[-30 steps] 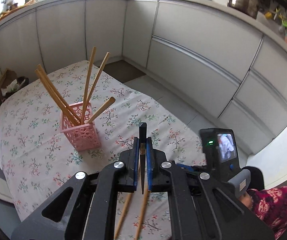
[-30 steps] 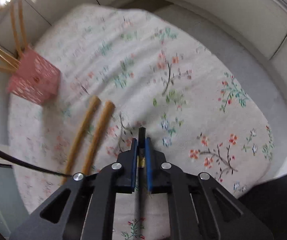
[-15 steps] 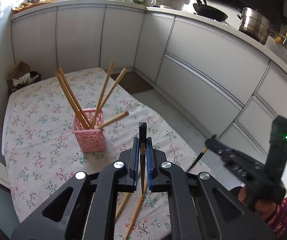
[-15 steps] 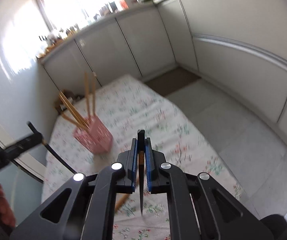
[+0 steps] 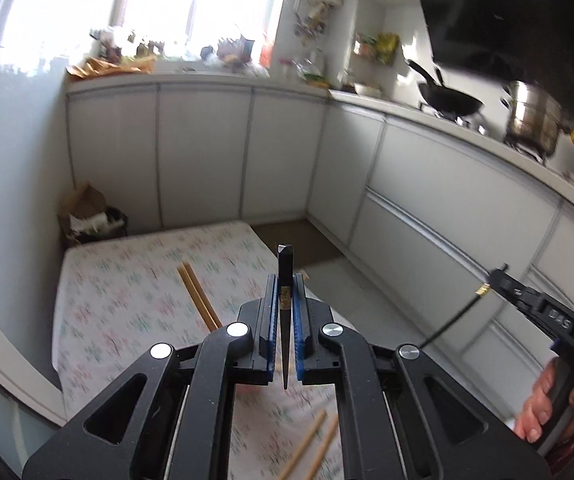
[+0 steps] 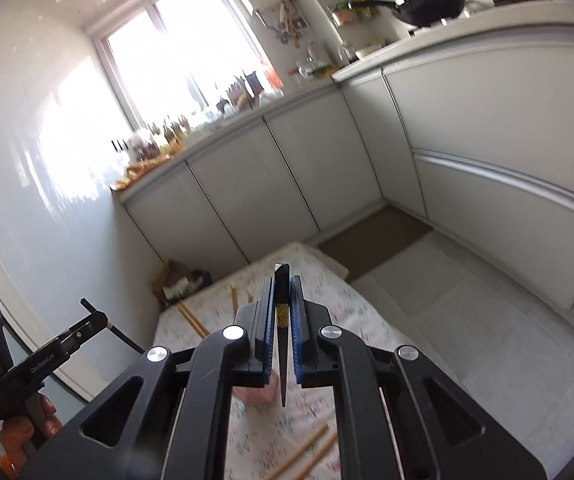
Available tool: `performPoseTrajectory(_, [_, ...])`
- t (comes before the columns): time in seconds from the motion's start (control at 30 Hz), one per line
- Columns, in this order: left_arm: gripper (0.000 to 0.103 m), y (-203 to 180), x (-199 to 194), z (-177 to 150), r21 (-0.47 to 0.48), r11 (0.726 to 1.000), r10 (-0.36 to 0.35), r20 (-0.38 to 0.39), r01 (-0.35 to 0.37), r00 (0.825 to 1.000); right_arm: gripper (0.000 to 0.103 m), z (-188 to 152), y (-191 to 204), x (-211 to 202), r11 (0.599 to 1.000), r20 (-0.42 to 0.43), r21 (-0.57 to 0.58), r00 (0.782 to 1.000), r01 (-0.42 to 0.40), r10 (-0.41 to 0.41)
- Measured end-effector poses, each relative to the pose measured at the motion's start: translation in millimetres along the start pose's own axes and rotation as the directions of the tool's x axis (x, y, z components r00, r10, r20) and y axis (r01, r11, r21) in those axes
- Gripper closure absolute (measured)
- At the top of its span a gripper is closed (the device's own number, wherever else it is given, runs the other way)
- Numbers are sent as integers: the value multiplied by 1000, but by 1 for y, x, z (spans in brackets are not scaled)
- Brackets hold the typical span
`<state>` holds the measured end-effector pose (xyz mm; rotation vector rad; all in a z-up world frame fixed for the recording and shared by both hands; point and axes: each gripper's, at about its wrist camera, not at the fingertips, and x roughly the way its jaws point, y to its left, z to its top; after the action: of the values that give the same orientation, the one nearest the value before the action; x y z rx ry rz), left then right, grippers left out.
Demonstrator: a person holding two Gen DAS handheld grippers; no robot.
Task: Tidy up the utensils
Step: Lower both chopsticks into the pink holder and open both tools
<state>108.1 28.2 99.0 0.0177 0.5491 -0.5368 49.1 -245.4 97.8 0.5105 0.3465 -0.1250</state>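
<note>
My left gripper (image 5: 285, 280) is shut on a black chopstick (image 5: 285, 344) with a gold band, held upright above the floral tablecloth (image 5: 127, 300). My right gripper (image 6: 282, 282) is shut on a matching black chopstick (image 6: 282, 360). In the right wrist view, only a corner of the pink basket (image 6: 261, 394) shows below the fingers. Wooden chopsticks (image 5: 199, 298) stick up from it. Two wooden chopsticks (image 5: 311, 450) lie loose on the cloth near me. Each gripper shows in the other's view: the right gripper (image 5: 497, 276) at the right, the left gripper (image 6: 95, 316) at the left.
White kitchen cabinets (image 5: 427, 184) wrap around behind and to the right of the table. A wok (image 5: 447, 100) and a steel pot (image 5: 531, 124) sit on the counter. A bin with a paper bag (image 5: 87, 216) stands past the table's far left corner. Grey floor (image 6: 467, 312) lies right.
Both grippers have risen and tilted upward with their black chopsticks. The table and basket have dropped low in both views, and the window and counter have come into sight.
</note>
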Motion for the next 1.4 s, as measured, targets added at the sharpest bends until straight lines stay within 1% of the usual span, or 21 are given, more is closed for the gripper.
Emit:
performPoseTrajectory(0.13, [97, 12, 21, 14, -20, 997, 73, 24, -72, 997, 96, 20, 7, 11, 1000, 30, -6, 1000, -8, 8])
performPoseTrajectory(0.2, [97, 18, 36, 14, -30, 996, 90, 22, -89, 996, 96, 25, 8, 20, 1000, 33, -2, 999, -17, 17])
performPoseTrajectory(0.3, [97, 27, 67, 8, -35, 992, 123, -18, -124, 992, 96, 28, 9, 33, 1000, 33, -7, 999, -21, 21])
performPoseTrajectory(0.37, [97, 31, 89, -6, -32, 988, 147, -53, -149, 988, 96, 28, 11, 38, 1000, 29, -15, 999, -26, 26])
performPoseTrajectory(0.47, [94, 39, 112, -26, -47, 990, 128, -119, -134, 985, 95, 26, 20, 49, 999, 25, -30, 999, -44, 45])
performPoseTrajectory(0.5, [93, 42, 115, -33, -58, 989, 126, -130, -134, 983, 95, 26, 25, 53, 998, 25, -37, 998, -53, 54])
performPoseTrajectory(0.57, [90, 48, 109, -39, -91, 987, 125, -108, -135, 986, 95, 27, 34, 57, 996, 36, -51, 997, -67, 69])
performPoseTrajectory(0.6, [87, 51, 101, -39, -112, 985, 121, -82, -130, 989, 95, 28, 41, 59, 995, 44, -63, 996, -76, 79])
performPoseTrajectory(0.63, [84, 54, 87, -38, -133, 983, 120, -42, -125, 992, 95, 28, 47, 62, 994, 48, -71, 995, -84, 88])
performPoseTrajectory(0.7, [73, 60, 55, -33, -175, 978, 125, 56, -114, 991, 95, 27, 59, 69, 991, 42, -83, 994, -102, 105])
performPoseTrajectory(0.73, [71, 62, 39, -30, -194, 975, 132, 102, -111, 986, 95, 26, 64, 74, 991, 35, -86, 993, -107, 110])
performPoseTrajectory(0.77, [66, 65, 29, -27, -207, 972, 139, 136, -109, 981, 95, 24, 69, 79, 990, 28, -88, 993, -111, 114])
performPoseTrajectory(0.8, [60, 68, 16, -26, -222, 969, 150, 172, -110, 974, 95, 21, 76, 87, 989, 17, -94, 993, -117, 119])
performPoseTrajectory(0.87, [55, 77, -8, -24, -258, 959, 176, 232, -114, 957, 95, 13, 84, 97, 987, 5, -108, 993, -116, 118])
performPoseTrajectory(0.93, [54, 87, -25, -26, -294, 950, 183, 264, -102, 947, 95, 2, 93, 109, 985, -19, -124, 993, -118, 117])
performPoseTrajectory(0.97, [54, 92, -30, -28, -307, 947, 179, 269, -92, 946, 95, -2, 97, 114, 984, -32, -132, 993, -117, 114])
performPoseTrajectory(1.07, [54, 103, -34, -34, -325, 941, 186, 266, -94, 946, 95, -17, 109, 125, 979, -51, -178, 994, -103, 95])
performPoseTrajectory(1.2, [54, 117, -30, -38, -343, 935, 178, 246, -86, 953, 95, -34, 119, 135, 972, -56, -218, 996, -86, 76])
performPoseTrajectory(1.27, [54, 123, -28, -40, -356, 931, 166, 233, -75, 958, 95, -38, 123, 140, 971, -65, -226, 996, -82, 69])
performPoseTrajectory(1.4, [54, 126, -31, -42, -366, 929, 155, 230, -62, 961, 95, -44, 127, 151, 967, -80, -244, 995, -70, 52])
